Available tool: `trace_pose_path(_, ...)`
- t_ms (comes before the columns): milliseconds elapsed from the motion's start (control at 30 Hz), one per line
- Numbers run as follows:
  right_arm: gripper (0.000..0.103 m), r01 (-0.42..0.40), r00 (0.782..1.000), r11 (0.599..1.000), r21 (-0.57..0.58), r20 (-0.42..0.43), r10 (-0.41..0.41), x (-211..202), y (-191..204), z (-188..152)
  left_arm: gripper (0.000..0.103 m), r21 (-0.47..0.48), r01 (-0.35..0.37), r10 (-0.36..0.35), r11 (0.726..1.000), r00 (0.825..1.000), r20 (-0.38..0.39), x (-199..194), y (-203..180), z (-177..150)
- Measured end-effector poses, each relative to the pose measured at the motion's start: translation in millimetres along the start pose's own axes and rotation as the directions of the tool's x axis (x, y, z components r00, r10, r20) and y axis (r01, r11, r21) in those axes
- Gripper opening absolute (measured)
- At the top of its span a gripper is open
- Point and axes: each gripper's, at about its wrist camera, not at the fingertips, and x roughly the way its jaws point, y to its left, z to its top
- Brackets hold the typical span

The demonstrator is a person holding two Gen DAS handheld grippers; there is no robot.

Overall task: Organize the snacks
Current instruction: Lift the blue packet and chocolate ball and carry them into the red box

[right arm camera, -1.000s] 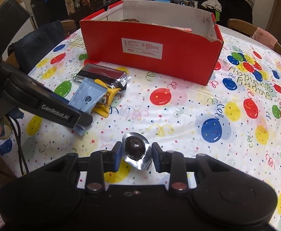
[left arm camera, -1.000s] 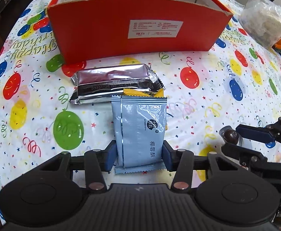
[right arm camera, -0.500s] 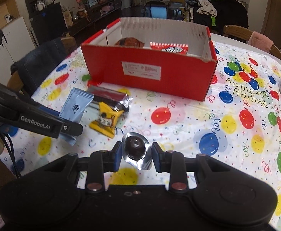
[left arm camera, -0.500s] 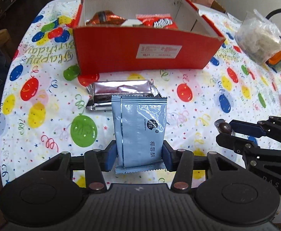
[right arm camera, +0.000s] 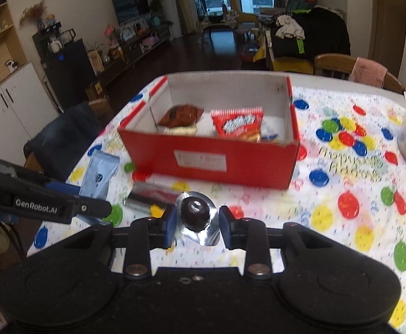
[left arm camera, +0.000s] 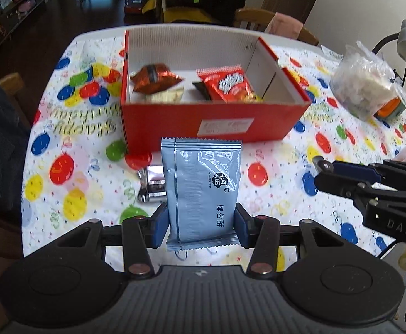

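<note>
Up above the balloon-printed tablecloth, the left gripper clamps a pale blue foil snack packet by its lower edges, the packet standing upright between the blue pads. Beside it, the right gripper is closed on a small dark chocolate ball in a silver foil cup, held clear of the table.

Beyond both grippers sits an open red cardboard box with a white corrugated interior, a white label on its near wall. Inside it, toward the left, a brown and orange shiny snack bag rests on a pale cream packet. Toward the right lies a red snack packet with white lettering, overlapping a dark wrapper and a gold-coloured piece at its lower corner. In the right wrist view a bluish-white wrapper shows just beside the red packet, against the box's right wall.

On the cloth between the box and the grippers lies a silver foil bar wrapper, partly hidden behind the blue packet; a yellow wrapper peeks out next to it in the right wrist view. Off to the right of the box stands a clear plastic bag of whitish contents, with an orange object just beside it.
</note>
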Motion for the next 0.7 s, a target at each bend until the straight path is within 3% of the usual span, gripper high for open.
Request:
trace_pose_path(433, 0.03, 0.035, 0.995, 0.999, -0.008, 0.097, -0.034, 7.8, -13.4, 67.0, 0.048, 0.05, -0.034, 0.029, 0.998, 0.995, 0.096, -12.4, -10.2, 59.8)
trace_pose_path(700, 0.03, 0.049, 0.993, 0.999, 0.005, 0.105, -0.049, 28.5, -30.2, 103.3, 0.048, 0.05, -0.075, 0.068, 0.996, 0.991, 0.117, 1.2, -12.8, 98.1)
